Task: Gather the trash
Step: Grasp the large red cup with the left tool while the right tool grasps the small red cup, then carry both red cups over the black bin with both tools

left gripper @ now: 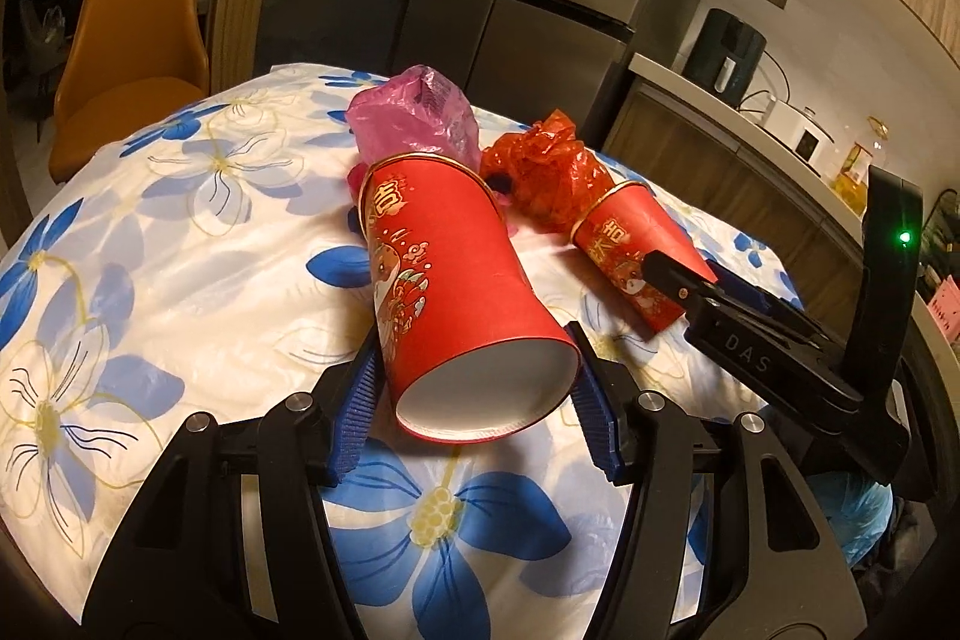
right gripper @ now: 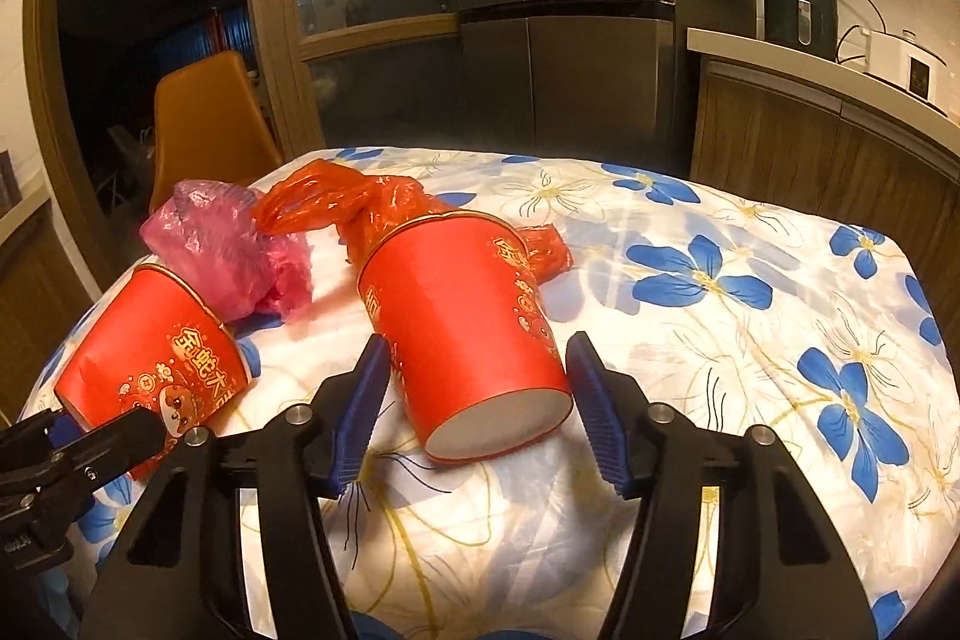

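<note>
Behind the table stands a tall grey steel fridge point(right gripper: 564, 4), with an orange chair point(left gripper: 129, 40) at the far left and a wooden counter point(right gripper: 822, 82) with kitchen machines at the far right. On the table lies a white cloth with blue flowers point(right gripper: 750, 280).

Two red paper cups with gold print lie on their sides on this cloth, bases toward the cameras. The left gripper point(left gripper: 477, 397) has its blue pads on both sides of the base of the left red paper cup point(left gripper: 444, 280); the pads touch the cup wall, so it holds this cup. The right gripper point(right gripper: 477, 403) stands around the base of the right red paper cup point(right gripper: 462, 316); its left pad is at the cup wall, but beside the right pad a small gap shows.

Just behind the cups lie a crumpled pink plastic bag point(left gripper: 414, 112) at the left and a crumpled red plastic bag point(left gripper: 546, 172) at the right, near each other.
</note>
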`<state>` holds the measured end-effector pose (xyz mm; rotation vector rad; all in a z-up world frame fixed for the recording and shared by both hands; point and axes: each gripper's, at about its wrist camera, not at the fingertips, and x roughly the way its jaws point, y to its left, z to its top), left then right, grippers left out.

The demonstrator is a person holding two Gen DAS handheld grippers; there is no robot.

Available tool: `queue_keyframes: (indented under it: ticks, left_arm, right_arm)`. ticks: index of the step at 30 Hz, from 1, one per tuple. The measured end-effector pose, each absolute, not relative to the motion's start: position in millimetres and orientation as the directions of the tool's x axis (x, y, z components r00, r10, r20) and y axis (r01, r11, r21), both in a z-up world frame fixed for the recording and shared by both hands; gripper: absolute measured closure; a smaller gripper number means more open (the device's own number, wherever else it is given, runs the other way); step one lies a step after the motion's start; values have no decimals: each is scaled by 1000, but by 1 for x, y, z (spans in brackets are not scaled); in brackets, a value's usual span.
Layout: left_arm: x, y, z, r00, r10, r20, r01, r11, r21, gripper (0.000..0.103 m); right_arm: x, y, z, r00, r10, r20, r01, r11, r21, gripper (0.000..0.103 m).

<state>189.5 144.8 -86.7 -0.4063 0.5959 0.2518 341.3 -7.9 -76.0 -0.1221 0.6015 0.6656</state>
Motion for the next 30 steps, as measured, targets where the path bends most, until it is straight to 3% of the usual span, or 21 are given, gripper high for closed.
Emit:
queue_keyframes:
  ticks: [10, 30]
  left_arm:
    - [186, 142, -86, 803, 113, -585, -337, 896, -289, 46]
    - [161, 116, -63, 838, 108, -535, -280, 926, -252, 46]
  right_arm:
    - [341, 0, -79, 602, 549, -580, -635, 769, 69, 42]
    - [282, -75, -45, 699, 555, -451, -540, 823, 175, 45]
